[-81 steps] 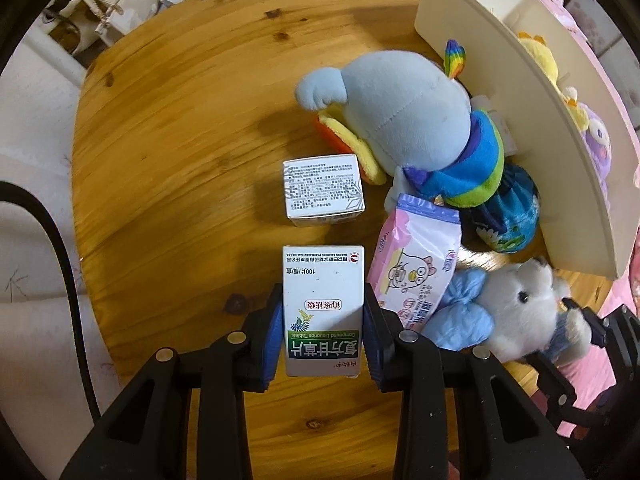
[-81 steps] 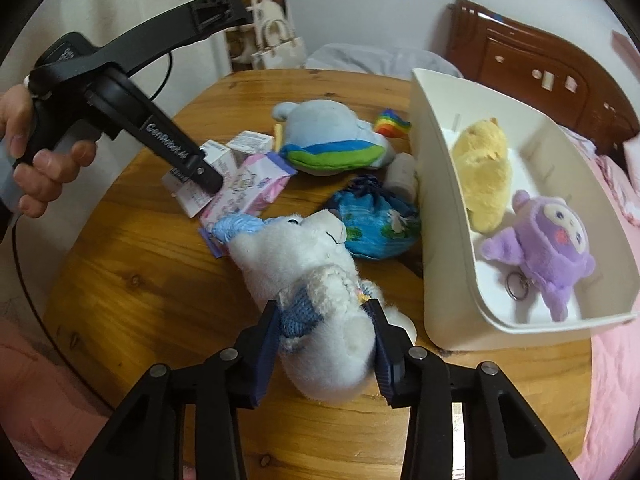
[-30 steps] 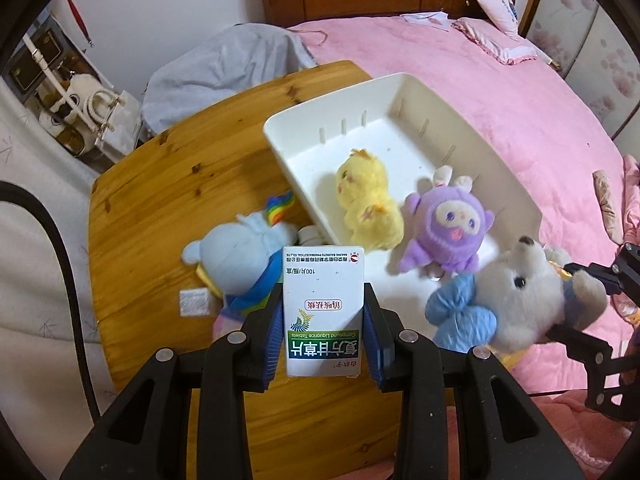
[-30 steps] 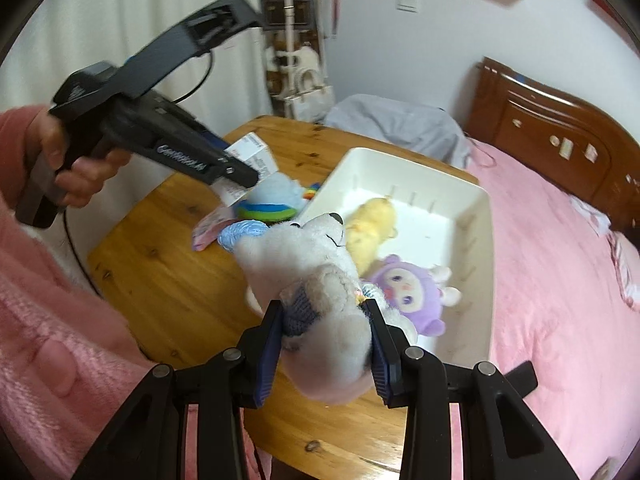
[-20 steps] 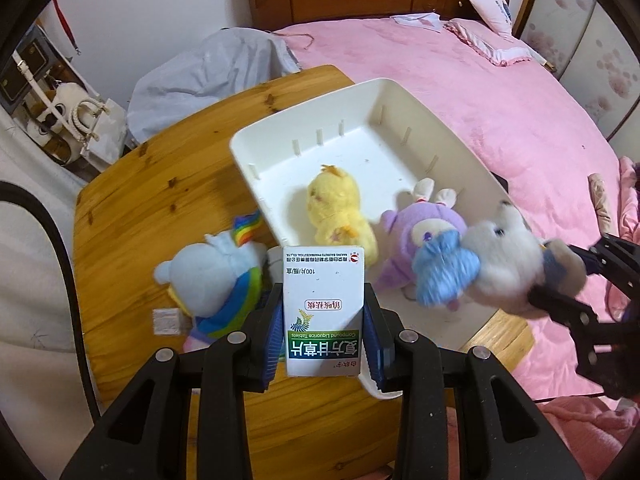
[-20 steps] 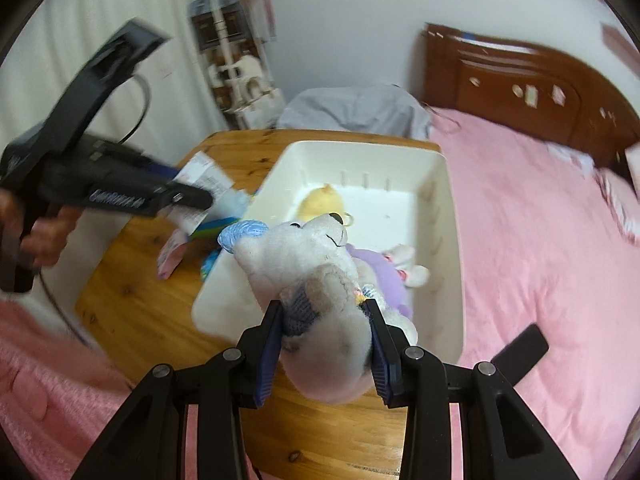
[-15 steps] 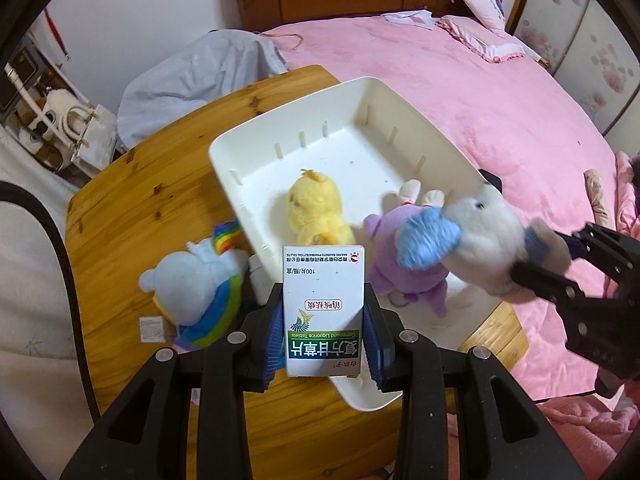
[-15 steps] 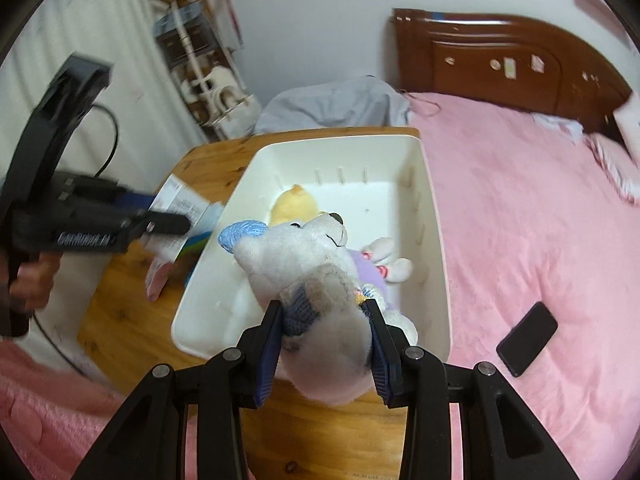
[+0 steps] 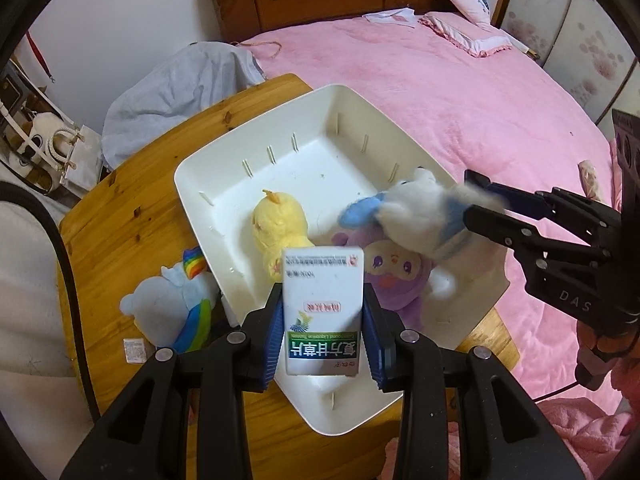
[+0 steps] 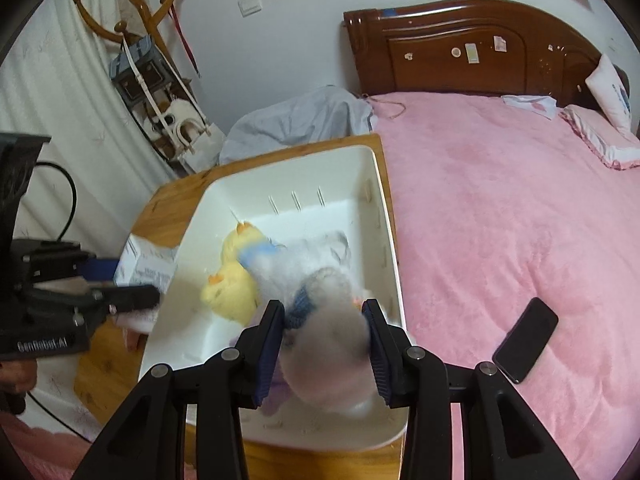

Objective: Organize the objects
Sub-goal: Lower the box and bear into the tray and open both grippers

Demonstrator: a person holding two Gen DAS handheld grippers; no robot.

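Left wrist: wooden table [image 9: 120,216] beside pink bed [image 9: 460,92].

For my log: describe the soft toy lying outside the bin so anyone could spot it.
Find the white bin on the wooden table. Beside its left wall lies a pale blue plush, the only toy on bare wood, marked by a rainbow tuft and striped band.

Soft indoor light, motion-blurred toy [image 10: 320,300]

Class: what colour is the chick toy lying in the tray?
Yellow chick toy, orange tuft; left wrist view shows it best.
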